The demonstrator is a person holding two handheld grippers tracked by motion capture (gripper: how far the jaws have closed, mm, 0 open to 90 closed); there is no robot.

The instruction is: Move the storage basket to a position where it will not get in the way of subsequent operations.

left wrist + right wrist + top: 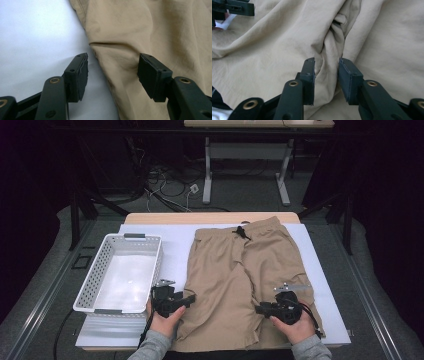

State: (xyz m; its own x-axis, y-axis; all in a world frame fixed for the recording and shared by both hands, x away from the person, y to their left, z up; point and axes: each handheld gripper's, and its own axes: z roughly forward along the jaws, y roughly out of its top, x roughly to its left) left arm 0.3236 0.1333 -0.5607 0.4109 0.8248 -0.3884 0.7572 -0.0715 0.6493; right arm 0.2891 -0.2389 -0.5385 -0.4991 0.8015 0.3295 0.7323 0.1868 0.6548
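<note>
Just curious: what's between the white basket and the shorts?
Bare white mat, in the high view, between basket and shorts; the left hand-held gripper sits at its near end.

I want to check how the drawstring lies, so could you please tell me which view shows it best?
The high view: the black drawstring sits knotted at the waistband of the shorts, at the table's far side. The two gripper views show tan cloth near the legs, no waistband.

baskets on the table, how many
1. A white perforated basket sits on the left side of the white mat, beside the tan shorts, just ahead of the left gripper.
</note>
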